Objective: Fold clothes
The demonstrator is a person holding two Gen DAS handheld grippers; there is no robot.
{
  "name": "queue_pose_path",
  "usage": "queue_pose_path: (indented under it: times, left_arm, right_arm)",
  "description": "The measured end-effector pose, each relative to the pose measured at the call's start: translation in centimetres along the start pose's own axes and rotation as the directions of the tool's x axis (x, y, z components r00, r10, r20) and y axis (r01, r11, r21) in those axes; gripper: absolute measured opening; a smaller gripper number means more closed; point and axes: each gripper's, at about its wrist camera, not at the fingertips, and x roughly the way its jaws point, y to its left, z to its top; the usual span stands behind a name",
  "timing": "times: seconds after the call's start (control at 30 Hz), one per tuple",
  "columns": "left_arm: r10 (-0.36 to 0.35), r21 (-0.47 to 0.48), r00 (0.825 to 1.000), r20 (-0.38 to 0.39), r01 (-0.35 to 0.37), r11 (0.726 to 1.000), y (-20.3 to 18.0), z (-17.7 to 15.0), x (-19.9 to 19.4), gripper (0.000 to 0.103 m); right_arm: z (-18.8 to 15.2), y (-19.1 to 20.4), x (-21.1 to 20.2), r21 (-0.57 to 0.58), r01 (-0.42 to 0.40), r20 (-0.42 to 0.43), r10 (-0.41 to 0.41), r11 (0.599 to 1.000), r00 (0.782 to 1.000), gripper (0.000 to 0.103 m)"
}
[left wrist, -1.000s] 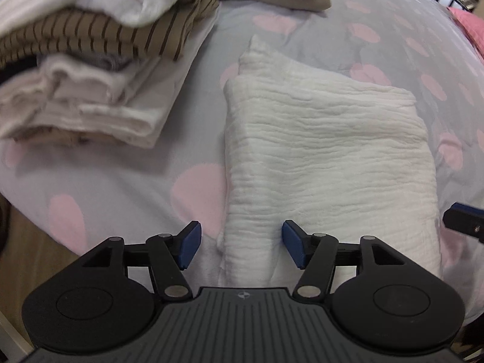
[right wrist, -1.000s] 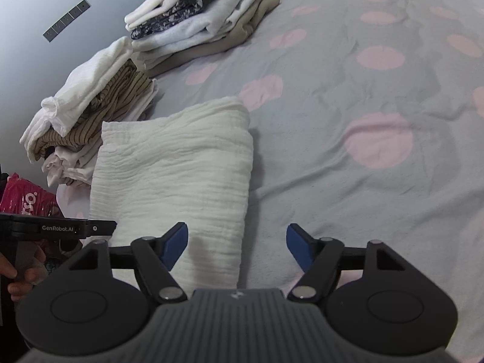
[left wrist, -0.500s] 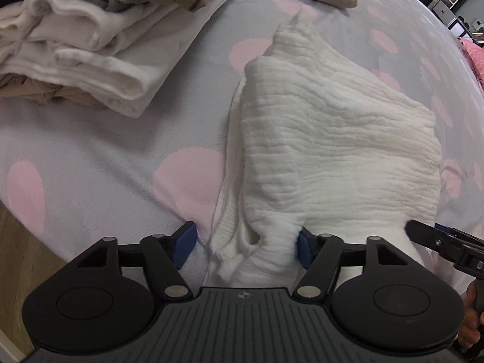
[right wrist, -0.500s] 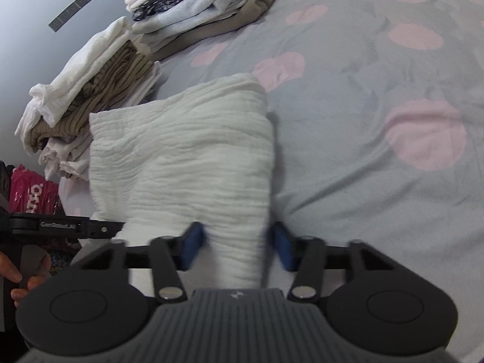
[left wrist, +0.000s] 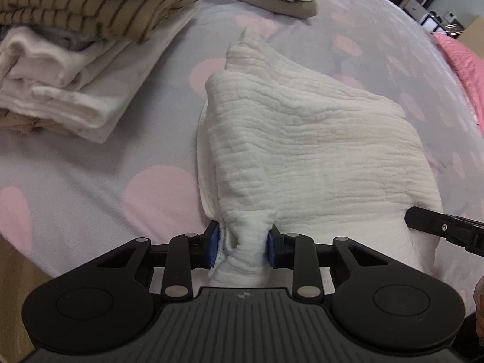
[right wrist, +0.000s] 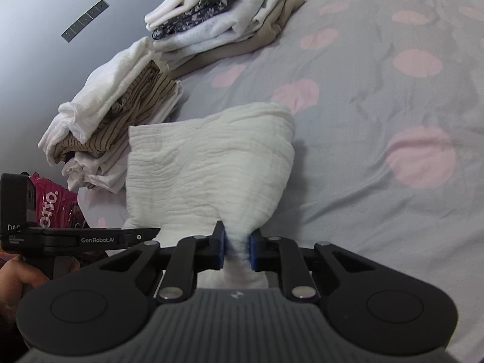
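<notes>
A folded white crinkled cloth (left wrist: 302,151) lies on the grey bedspread with pink spots (left wrist: 75,175). My left gripper (left wrist: 242,245) has the cloth's near left corner bunched between its blue pads, and its jaws are closing on it. In the right wrist view the same white cloth (right wrist: 211,163) shows, with my right gripper (right wrist: 237,249) pinching its near right corner, jaws also closing. The near edge of the cloth is lifted off the bed between the two grippers. The other gripper's black tip (left wrist: 438,227) shows at the right of the left wrist view.
A stack of folded clothes with a brown striped piece (left wrist: 75,30) sits left of the cloth. A second stack with a dark floral piece (right wrist: 217,18) lies farther back. A pink bag (right wrist: 57,202) and a hand (right wrist: 18,275) show at the lower left. The bed's right side (right wrist: 393,121) is bare.
Both grippers went from wide open around the cloth's near corners to pinched on them. The cloth's near edge has bunched and lifted off the bed.
</notes>
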Motion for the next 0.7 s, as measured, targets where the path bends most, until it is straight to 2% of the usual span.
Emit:
queue_pose_path:
  times: [0.07, 0.23, 0.47, 0.57, 0.7]
  left_arm:
    - [-0.048, 0.006, 0.999, 0.005, 0.048, 0.999, -0.9, 0.4, 0.0, 0.026]
    - [-0.133, 0.060, 0.991, 0.007, 0.132, 0.989, -5.8, 1.6, 1.6, 0.026]
    - [-0.235, 0.186, 0.972, -0.019, 0.234, 0.954, -14.1, 3.3, 4.3, 0.026]
    - [-0.250, 0.225, 0.967, -0.042, 0.253, 0.941, -16.4, 3.7, 5.4, 0.026]
    - [-0.209, 0.246, 0.976, -0.068, 0.219, 0.944, -17.4, 3.4, 6.1, 0.026]
  right_arm:
    - [0.3, -0.4, -1.4, -0.003, 0.031, 0.022, -0.031, 1.000, 0.999, 0.017]
    - [0.9, -3.0, -5.3, 0.027, 0.104, 0.064, -0.105, 0.994, 0.992, 0.017]
    - [0.5, -8.3, -10.9, 0.082, 0.236, 0.109, -0.244, 0.968, 0.964, 0.017]
    - [-0.1, -10.8, -12.1, 0.134, 0.262, 0.104, -0.276, 0.956, 0.955, 0.017]
    - [-1.2, -13.5, -11.8, 0.191, 0.242, 0.079, -0.260, 0.951, 0.962, 0.017]
